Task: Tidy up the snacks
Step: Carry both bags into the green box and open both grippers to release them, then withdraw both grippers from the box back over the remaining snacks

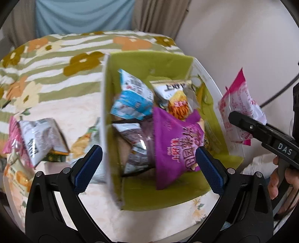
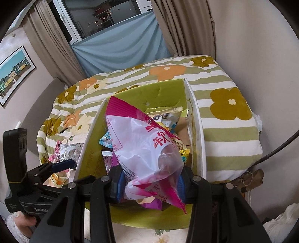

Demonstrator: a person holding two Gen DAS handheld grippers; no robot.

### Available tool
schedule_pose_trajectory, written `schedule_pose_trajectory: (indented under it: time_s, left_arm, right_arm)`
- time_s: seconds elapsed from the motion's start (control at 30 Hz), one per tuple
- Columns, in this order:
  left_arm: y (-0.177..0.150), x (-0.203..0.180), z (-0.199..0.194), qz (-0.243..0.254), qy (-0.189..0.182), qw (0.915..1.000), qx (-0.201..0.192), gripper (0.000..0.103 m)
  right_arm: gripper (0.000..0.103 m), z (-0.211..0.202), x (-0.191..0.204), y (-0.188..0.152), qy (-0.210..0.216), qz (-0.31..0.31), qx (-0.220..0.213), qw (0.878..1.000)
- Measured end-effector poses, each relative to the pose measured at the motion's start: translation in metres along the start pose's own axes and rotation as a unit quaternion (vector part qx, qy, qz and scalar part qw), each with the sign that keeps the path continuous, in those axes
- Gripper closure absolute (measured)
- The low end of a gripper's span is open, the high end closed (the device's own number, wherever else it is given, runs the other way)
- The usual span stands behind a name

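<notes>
- Holding pink bag (image 2: 147, 149) w/ R gripper (image 2: 149, 184), clamped, over the box (image 2: 198, 130).
- L gripper (image 1: 147, 168) I saw spread wide, nothing in it, above purple bag (image 1: 173, 147).

One green box (image 1: 168, 61), two grippers, one pink-and-white packet (image 2: 145, 149) held.

Floral blanket (image 2: 224, 119) with green stripes, orange and olive flowers, spread over bed. Blue cloth (image 2: 119, 50) hangs below window (image 2: 101, 16), beige curtains (image 2: 185, 28) on both sides. Framed picture (image 2: 15, 72) of coloured houses on left wall. Black cable (image 2: 276, 149) at right.
</notes>
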State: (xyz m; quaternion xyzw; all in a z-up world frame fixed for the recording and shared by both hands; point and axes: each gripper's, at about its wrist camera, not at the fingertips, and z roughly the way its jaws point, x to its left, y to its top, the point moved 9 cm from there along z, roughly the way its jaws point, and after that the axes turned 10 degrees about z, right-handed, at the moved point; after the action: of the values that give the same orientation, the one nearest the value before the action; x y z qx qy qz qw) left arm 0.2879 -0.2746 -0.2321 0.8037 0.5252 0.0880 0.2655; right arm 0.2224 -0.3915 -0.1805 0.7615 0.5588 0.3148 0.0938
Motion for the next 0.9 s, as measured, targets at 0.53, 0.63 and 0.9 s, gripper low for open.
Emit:
schedule_pose_trajectory:
  time_s: [0.53,0.63,0.9]
  left_arm:
    - [-0.015,0.024,-0.011,-0.026,0.016,0.9995,-0.006,0.004]
    - [-0.014,0.022,-0.014,-0.021,0.015,0.9996,-0.009,0.004]
    - [-0.002,0.015,-0.031,-0.004,0.015,0.9995,-0.026,0.004]
  right_arm:
    - [0.010,0.005,-0.010,-0.013,-0.002,0.021,-0.021,1.000]
    - [0.010,0.003,-0.008,-0.013,-0.004,0.018,-0.029,0.999]
    - [0.010,-0.012,0.002,-0.009,-0.005,0.002,-0.045,0.999]
